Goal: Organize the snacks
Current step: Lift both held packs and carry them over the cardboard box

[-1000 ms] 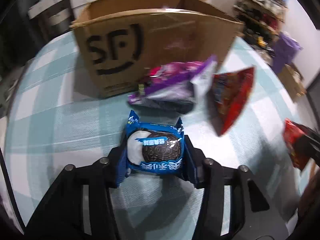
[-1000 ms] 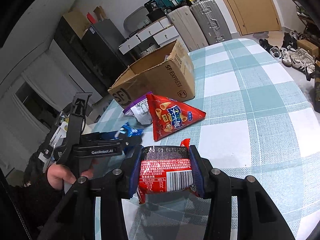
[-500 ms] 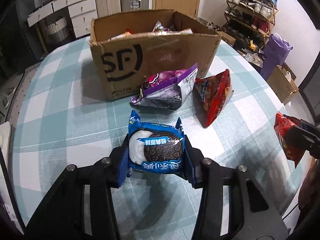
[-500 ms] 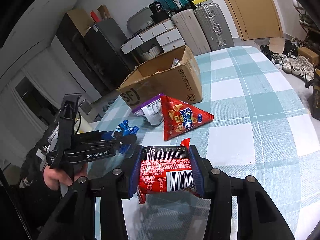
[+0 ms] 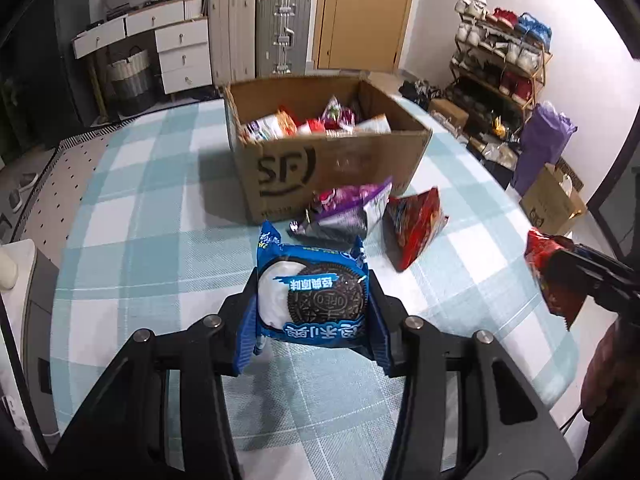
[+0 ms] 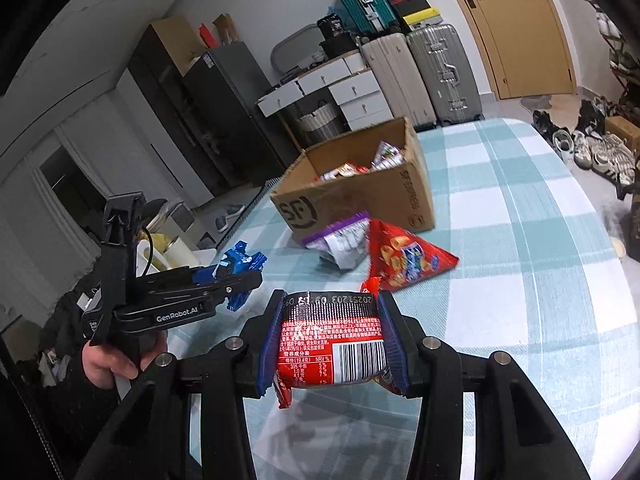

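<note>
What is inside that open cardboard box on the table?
The cardboard box holds a jumble of snack packets in white, orange, red and purple wrappers. Only the top layer shows; the near wall hides whatever lies beneath, and the box floor.

Both wrist views look steeply down from above the checked desk [image 5: 132,240] toward the shared SF cardboard box [image 5: 344,168], each close behind its hand-held gripper

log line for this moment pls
left gripper: shut on Oreo pack | right gripper: shut on red packet | box: open
</note>
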